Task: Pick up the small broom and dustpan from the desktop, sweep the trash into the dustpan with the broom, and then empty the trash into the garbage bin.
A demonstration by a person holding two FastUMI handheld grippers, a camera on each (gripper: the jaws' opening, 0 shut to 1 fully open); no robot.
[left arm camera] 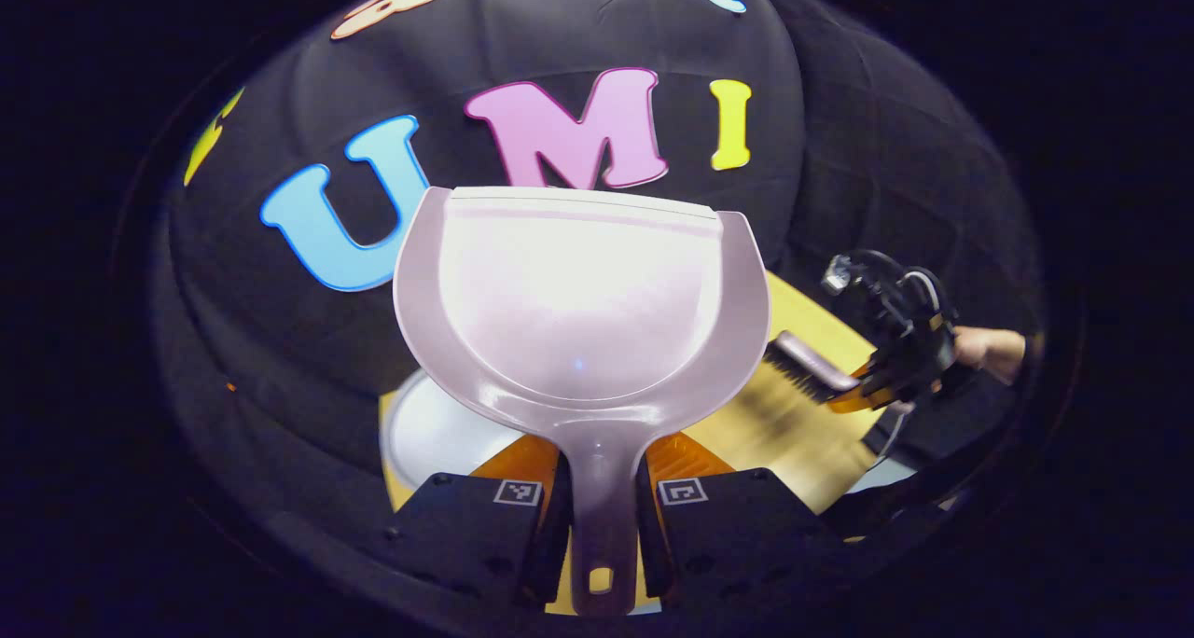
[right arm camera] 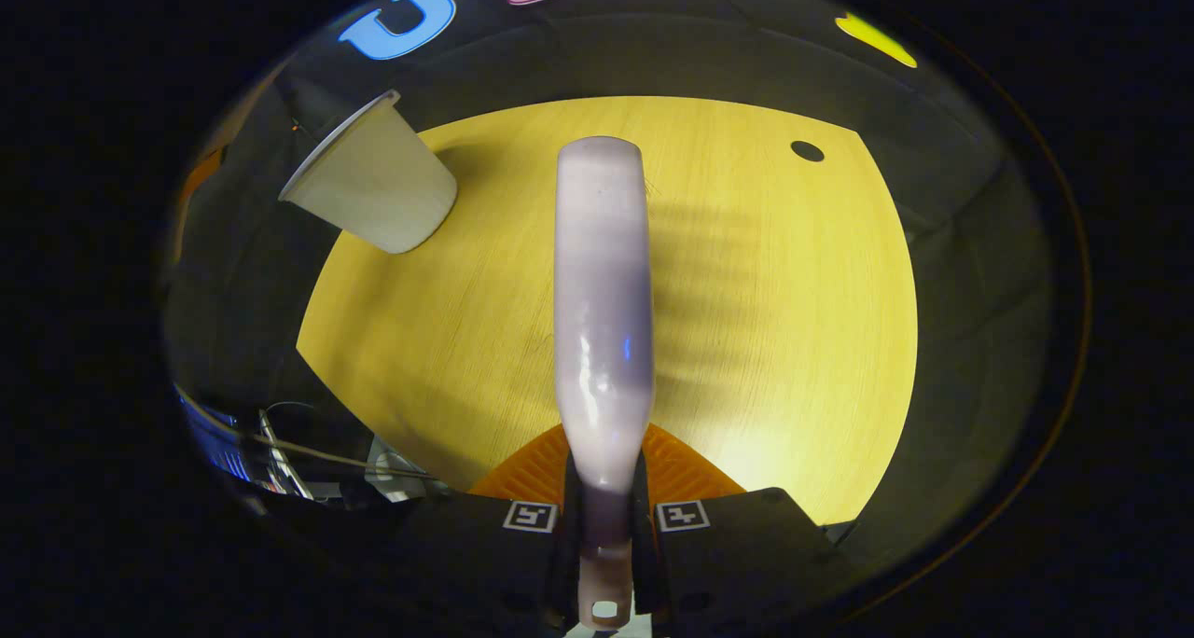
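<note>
I hold the dustpan (left arm camera: 580, 312) empty and raised in my left gripper (left arm camera: 602, 517) fingers, the broom (right arm camera: 603, 312) in my right gripper (right arm camera: 604, 526) fingers over the bare bench (right arm camera: 774, 339), bin (right arm camera: 373, 186) nearby, so emptying looks done.

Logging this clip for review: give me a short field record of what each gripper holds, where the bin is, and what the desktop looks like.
left gripper: shut on the dustpan handle, pan raised with its scoop facing the camera
right gripper: shut on the small broom handle, broom held above the desktop
garbage bin: white, at the desktop's far left corner in the right gripper view
desktop: yellow wood grain, dark round hole near the far edge
trash: none visible on the desktop or in the pan
</note>
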